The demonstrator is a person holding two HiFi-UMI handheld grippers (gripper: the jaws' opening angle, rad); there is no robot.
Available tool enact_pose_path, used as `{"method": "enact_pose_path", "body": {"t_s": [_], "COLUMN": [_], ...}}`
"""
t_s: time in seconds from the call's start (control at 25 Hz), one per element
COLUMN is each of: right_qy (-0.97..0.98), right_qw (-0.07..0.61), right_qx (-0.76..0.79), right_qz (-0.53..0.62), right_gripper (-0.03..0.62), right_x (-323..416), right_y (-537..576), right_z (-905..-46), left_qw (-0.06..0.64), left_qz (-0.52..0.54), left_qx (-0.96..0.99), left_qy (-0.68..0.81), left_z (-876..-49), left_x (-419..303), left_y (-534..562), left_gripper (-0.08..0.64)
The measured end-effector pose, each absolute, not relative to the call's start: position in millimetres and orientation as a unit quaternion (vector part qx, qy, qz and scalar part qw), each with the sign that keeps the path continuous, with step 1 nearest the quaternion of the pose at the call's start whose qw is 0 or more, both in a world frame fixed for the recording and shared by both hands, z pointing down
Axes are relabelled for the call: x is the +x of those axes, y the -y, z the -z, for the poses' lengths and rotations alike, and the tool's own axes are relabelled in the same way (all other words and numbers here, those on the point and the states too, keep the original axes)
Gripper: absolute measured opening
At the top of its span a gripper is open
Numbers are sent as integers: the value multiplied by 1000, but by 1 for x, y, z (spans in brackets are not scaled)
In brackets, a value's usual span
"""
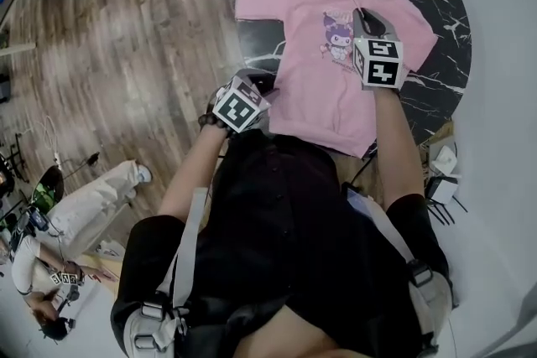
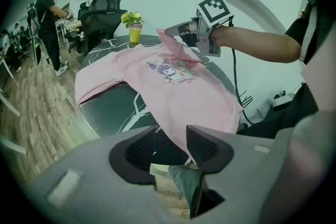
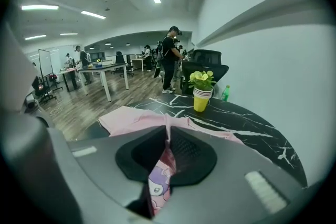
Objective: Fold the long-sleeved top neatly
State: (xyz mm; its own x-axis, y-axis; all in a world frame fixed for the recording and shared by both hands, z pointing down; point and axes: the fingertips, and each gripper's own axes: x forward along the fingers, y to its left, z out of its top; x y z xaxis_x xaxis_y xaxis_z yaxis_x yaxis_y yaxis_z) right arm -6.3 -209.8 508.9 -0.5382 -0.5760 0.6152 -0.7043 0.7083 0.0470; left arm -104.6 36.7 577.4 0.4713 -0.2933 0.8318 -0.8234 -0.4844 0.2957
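The left gripper [image 2: 171, 139] sits at the near left corner of the hem with its jaws apart. The corner shows in the gap, but the dark tabletop [image 1: 440, 88] is visible beside the cloth, so I judge nothing is pinched there.

The pink top [image 1: 310, 96] lies face up on the tabletop. Its long axis runs from the hem at the near edge away to the collar.

Further right, the right gripper [image 3: 168, 139] has its jaws closed on a raised pleat of the top beside the printed figure, so this hand is nearer the chest and the far sleeve.

From above, the cubes hide both sets of fingertips. The sleeves look short, and I can't tell whether more length is tucked under.
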Motion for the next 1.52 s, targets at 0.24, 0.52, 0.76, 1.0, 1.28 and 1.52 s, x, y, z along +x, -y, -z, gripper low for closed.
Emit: {"method": "enact_pose_path", "body": {"t_s": [0.24, 0.52, 0.76, 1.0, 1.28, 1.52], "right_qy": [863, 856, 859, 862, 861, 861], "right_qw": [332, 350, 352, 363, 374, 374], "right_qx": [366, 359, 347, 325, 312, 309], "right_qz": [-108, -129, -138, -140, -144, -154], "right_gripper": [34, 34, 35, 122, 140, 137], "right_x": [-35, -48, -69, -82, -83, -84], "right_y": [217, 216, 217, 210, 199, 183], "right_z": [-526, -546, -553, -563, -568, -573], "left_qw": [362, 367, 377, 380, 384, 388], "left_qz": [-357, -357, -356, -352, -345, -348], "left_qx": [781, 782, 775, 772, 767, 749], "left_qy": [363, 356, 361, 369, 381, 409], "left_z": [-578, -584, -588, -589, -597, -606], "left_x": [-135, -145, -157, -169, -183, -218], "left_y": [-26, -21, -22, -19, -14, -7], "left_gripper": [195, 195, 195, 195, 195, 195]}}
